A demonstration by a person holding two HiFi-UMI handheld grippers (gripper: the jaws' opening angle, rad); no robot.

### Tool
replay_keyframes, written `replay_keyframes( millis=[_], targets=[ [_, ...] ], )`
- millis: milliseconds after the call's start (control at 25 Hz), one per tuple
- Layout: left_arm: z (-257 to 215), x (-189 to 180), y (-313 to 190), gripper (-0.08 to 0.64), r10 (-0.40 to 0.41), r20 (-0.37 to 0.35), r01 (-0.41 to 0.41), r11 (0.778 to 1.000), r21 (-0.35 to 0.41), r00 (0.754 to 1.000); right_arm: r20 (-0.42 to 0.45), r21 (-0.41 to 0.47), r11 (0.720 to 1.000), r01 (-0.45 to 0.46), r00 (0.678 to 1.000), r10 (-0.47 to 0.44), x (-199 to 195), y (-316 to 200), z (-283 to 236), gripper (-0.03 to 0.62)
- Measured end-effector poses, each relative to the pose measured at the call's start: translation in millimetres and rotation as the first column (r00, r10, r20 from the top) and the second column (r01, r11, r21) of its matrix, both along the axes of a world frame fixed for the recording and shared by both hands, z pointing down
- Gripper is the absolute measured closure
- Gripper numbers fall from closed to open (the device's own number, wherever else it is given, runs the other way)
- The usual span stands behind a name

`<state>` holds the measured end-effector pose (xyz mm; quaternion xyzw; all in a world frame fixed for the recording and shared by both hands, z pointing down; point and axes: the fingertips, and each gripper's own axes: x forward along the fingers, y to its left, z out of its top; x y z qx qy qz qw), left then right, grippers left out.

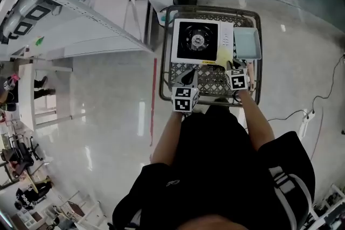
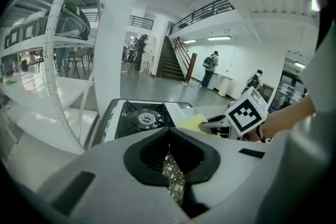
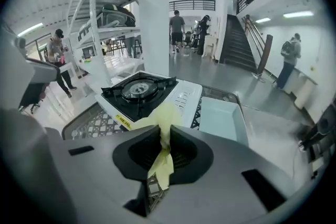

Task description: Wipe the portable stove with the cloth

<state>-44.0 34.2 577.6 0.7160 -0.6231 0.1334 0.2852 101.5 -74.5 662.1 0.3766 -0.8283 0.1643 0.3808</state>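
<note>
The right gripper [image 3: 157, 165] has its jaws clamped on a bunched fold of the yellow cloth [image 3: 164, 118], most of which hangs out in front of the jaws. The portable stove [image 3: 149, 94] sits just ahead of this gripper and slightly to its left, on the mesh cart top [image 3: 97, 124]. The cloth looks close to the stove's near edge, though I cannot tell whether it is touching yet. The left gripper [image 2: 173, 178] has its jaws together with nothing between them, and it is held back from the stove, which lies ahead of it.

The main risk, as I judge it, is the narrow pinch. Dragging the cloth over the raised pan supports round the burner [image 3: 138, 89] could snag it and pull it out of the jaws. Nothing steadies the stove, so a firm push could also slide it across the mesh. It could then bump the pale blue tray [image 3: 223, 119], which lies ahead and right of the right gripper.

By count there are two grippers, one stove with one burner, one cloth, one tray and one cart.
</note>
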Motion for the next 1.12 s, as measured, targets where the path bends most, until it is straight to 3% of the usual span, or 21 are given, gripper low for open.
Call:
replay_keyframes(
  millis=[200, 400, 520, 600, 640, 880, 1120],
  targets=[
    [-5.1, -9.1, 24.3, 0.541, 0.055, -0.032, -0.054, 0.998, 0.012, 0.998, -0.056, 0.003, 0.997, -0.078, 0.995, 0.078, -4.4, 10.8, 1.0, 0.56],
    [16.7, 6.2, 20.4, 0.541, 0.106, -0.05, -0.108, 0.993, -0.038, 0.993, -0.091, 0.068, 0.989, -0.128, 0.987, 0.134, 7.6, -0.7, -0.7, 0.552],
    [25.4, 15.2, 10.2, 0.541, 0.125, -0.054, -0.129, 0.989, -0.067, 0.991, -0.052, 0.025, 0.986, -0.164, 0.985, 0.165, 14.7, -7.7, 8.3, 0.528],
    [27.8, 10.6, 5.0, 0.541, 0.124, -0.048, -0.128, 0.987, -0.101, 0.991, -0.015, -0.037, 0.985, -0.168, 0.986, 0.168, 9.1, -9.4, 16.3, 0.414],
    [28.9, 7.0, 4.0, 0.541, 0.121, -0.051, -0.126, 0.985, -0.119, 0.991, -0.005, -0.064, 0.984, -0.168, 0.986, 0.168, 5.1, -9.4, 19.9, 0.388],
    [47.3, -12.8, -17.6, 0.541, 0.122, -0.026, -0.125, 0.97, -0.21, 0.992, -0.023, -0.073, 0.983, -0.168, 0.986, 0.166, -12.3, -32.6, 36.2, 0.377],
    [60.5, -1.6, -36.0, 0.541, 0.112, -0.039, -0.118, 0.963, -0.243, 0.993, -0.002, -0.079, 0.979, -0.186, 0.982, 0.187, -12.7, -51.2, 37.1, 0.374]
  ],
)
